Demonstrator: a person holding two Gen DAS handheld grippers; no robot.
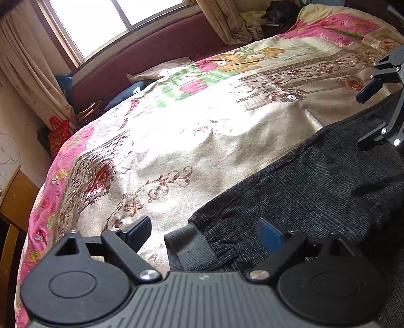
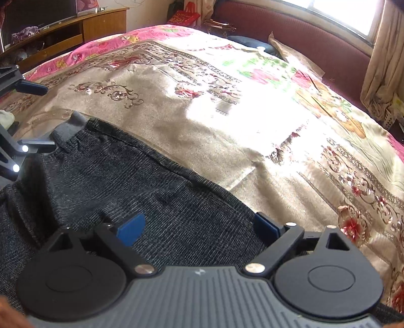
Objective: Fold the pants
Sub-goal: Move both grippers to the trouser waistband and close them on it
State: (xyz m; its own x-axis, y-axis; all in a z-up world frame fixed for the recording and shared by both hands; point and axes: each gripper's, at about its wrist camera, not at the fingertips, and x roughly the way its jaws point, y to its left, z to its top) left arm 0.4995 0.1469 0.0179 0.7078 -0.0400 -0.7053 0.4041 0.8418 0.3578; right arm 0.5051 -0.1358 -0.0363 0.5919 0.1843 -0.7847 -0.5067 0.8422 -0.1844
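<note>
My left tool (image 1: 204,234) has its fingers spread wide apart, with the grey elastic cuff (image 1: 188,248) of the pants lying in the gap between them, gripped by neither. My right tool (image 2: 199,227) is also spread wide and grips nothing; its fingers stand over the dark fabric at the other end of the garment.

The dark grey knit pants (image 2: 121,176) lie flat along the near edge of the bed, stretched lengthwise between my two tools, cuff toward my left and the broader part under my right. In the left wrist view, my right tool shows at the far right edge, above the cloth.

Under the pants is a shiny beige bedspread (image 1: 202,141) with floral scrollwork and pink borders, brightly sunlit in the middle. Beyond it runs a maroon padded headboard (image 1: 151,58), a window (image 1: 111,17) with cream curtains (image 1: 27,75), and a wooden cabinet (image 2: 83,27) off to one side.
</note>
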